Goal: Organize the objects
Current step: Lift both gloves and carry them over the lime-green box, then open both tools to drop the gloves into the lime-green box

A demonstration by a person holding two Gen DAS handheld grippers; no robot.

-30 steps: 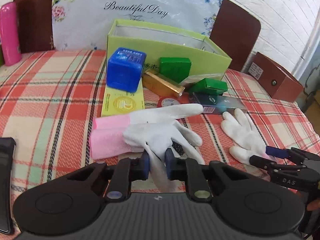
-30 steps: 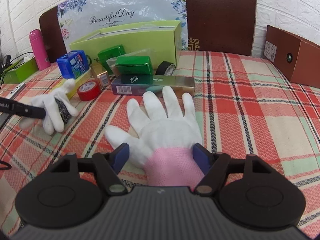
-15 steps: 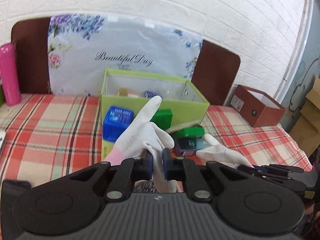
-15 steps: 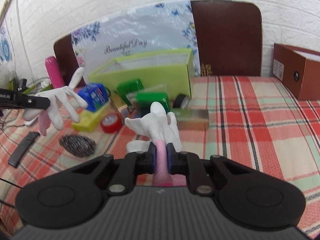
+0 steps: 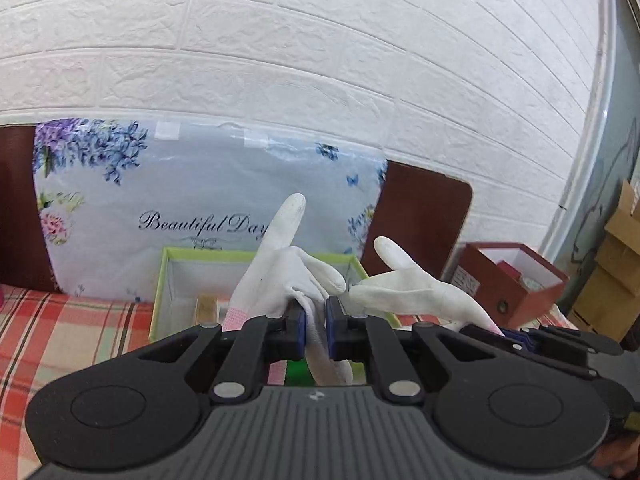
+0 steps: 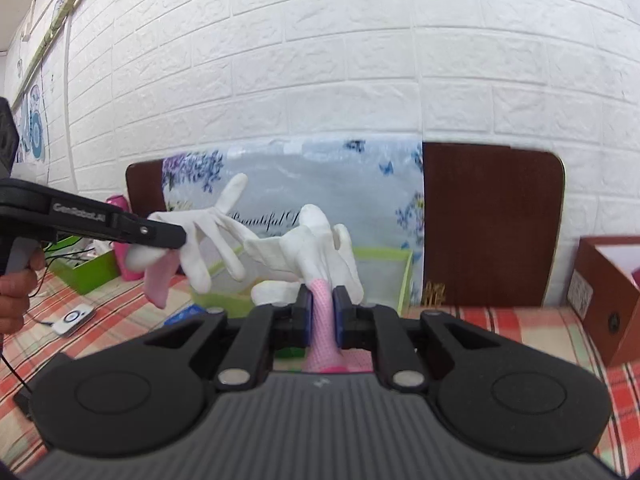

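Two white work gloves with pink cuffs hang in the air above the table. My left gripper is shut on one white glove, pinched by its fabric, one finger sticking up. My right gripper is shut on the pink cuff of the other glove, whose fingers stand up in front of it. Each gripper shows in the other's view: the right gripper with its glove at the right, the left gripper with its glove at the left. The open lime-green box sits just beyond both gloves.
A floral "Beautiful Day" bag leans on brown chair backs behind the box. A brown open box stands at the right. A pink bottle, a green tray and a small white device lie left on the plaid tablecloth.
Both grippers have risen off the table, each carrying a glove upward. The right gripper closed on its glove's cuff first. The views now tilt toward the wall and the green box.
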